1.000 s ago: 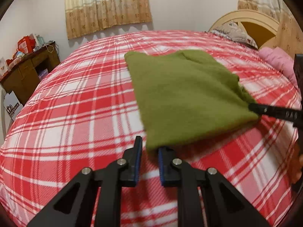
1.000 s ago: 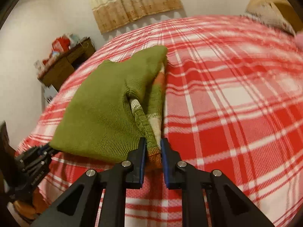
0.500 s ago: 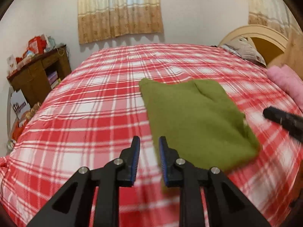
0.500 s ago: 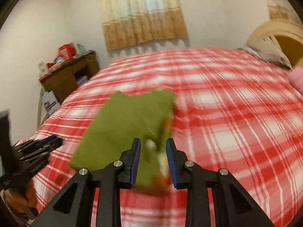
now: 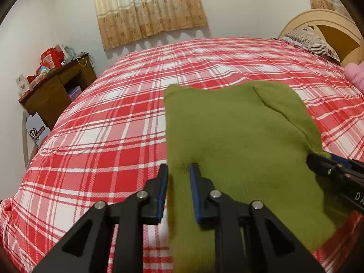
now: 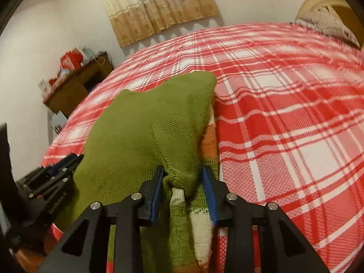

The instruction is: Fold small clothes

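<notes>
A small olive-green knit sweater [image 5: 238, 141] lies folded on the red plaid bed [image 5: 113, 125]. My left gripper [image 5: 178, 173] is open, its fingers astride the sweater's near left edge. My right gripper [image 6: 183, 177] is open around the sweater's [image 6: 145, 132] near right corner, where striped orange, white and green knit [image 6: 200, 223] shows underneath. The right gripper also shows in the left wrist view [image 5: 329, 170] at the sweater's right corner. The left gripper shows in the right wrist view [image 6: 54, 177] at the left.
A wooden desk [image 5: 56, 86] with red boxes stands left of the bed. A curtain [image 5: 147, 9] hangs on the far wall. A headboard [image 5: 325, 27], a pillow [image 5: 311, 43] and pink fabric [image 5: 355, 75] are at the far right.
Both grippers pulled back above the sweater, then came down onto its near edge again. The right gripper's fingers stand wider apart than a second ago.
</notes>
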A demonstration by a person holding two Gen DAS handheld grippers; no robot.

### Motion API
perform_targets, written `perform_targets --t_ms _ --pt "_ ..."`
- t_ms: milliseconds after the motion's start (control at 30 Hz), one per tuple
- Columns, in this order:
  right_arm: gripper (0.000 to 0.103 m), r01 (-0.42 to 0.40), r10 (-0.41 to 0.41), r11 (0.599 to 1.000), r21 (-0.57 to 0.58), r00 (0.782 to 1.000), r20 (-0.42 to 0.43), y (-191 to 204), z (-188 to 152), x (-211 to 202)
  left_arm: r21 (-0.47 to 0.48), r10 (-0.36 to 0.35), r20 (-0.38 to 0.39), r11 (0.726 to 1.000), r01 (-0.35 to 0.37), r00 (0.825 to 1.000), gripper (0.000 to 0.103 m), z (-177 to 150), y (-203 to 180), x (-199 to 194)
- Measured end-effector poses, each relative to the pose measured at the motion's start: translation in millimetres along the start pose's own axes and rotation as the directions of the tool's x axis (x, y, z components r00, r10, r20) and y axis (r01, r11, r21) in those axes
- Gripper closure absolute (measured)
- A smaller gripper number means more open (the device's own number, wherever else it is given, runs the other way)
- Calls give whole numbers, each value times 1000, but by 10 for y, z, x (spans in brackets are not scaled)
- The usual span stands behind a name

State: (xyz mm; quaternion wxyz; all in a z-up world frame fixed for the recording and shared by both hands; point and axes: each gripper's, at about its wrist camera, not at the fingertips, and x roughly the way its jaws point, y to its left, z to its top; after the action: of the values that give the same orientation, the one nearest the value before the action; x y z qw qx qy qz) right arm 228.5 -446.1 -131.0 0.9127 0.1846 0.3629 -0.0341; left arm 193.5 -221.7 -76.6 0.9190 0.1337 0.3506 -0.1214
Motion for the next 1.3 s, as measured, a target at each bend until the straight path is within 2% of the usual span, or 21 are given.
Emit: perform_targets --t_ms 133,200,233,300,400,467,533,600,633,700,733,867,1000,1100,1233,1300 --pt "65 10 -10 1000 -5 1000 12 34 -25 2 21 11 10 1000 -11 1000 85 -12 -37 8" --pt "54 31 -31 1000 4 999 15 18 -48 1 34 12 11 999 -12 1000 85 -6 -45 -6" --pt "39 46 -46 999 22 999 7 -2 -59 9 35 15 7 999 -15 1000 83 -2 -37 -19" --pt "38 9 -9 998 63 1000 7 -71 -41 13 30 8 0 1000 -8 1000 82 4 -19 -38" --pt "38 -1 0 998 66 1000 11 -77 -52 -1 30 -16 -18 999 17 1000 82 17 7 -88" --pt "38 -11 11 998 67 1000 6 -73 -58 -22 15 -62 -31 998 63 998 82 33 67 -136" --pt "38 -38 39 996 85 999 -4 -107 -77 -64 -29 -129 -43 991 128 991 71 67 196 -181" --pt "38 -82 84 989 123 996 -9 -171 -113 -160 -65 -150 -23 987 149 988 41 110 303 -220" --pt "38 -107 108 984 142 994 2 -204 -117 -211 -85 -140 12 986 141 990 35 152 367 -251" --pt "38 -151 146 974 167 988 46 -260 -71 -334 -100 -109 70 988 116 992 15 236 424 -277" --pt "38 -162 154 972 171 986 62 -276 -25 -375 -98 -98 88 990 106 991 12 308 420 -256" --pt "37 -177 166 966 186 983 74 -331 261 -359 -107 -170 71 978 176 983 11 496 366 -23" --pt "37 -142 143 979 145 990 5 -298 462 -31 -196 -212 0 958 208 977 11 503 365 362" --pt "37 -118 122 982 144 992 -23 -313 509 238 -245 -283 -81 935 256 956 11 333 334 607" --pt "35 -153 158 983 104 987 -41 -235 469 445 -341 -410 -82 868 361 909 11 211 453 749" --pt "35 -182 183 982 47 983 -24 -163 460 418 -298 -409 -72 879 372 910 10 209 405 737"
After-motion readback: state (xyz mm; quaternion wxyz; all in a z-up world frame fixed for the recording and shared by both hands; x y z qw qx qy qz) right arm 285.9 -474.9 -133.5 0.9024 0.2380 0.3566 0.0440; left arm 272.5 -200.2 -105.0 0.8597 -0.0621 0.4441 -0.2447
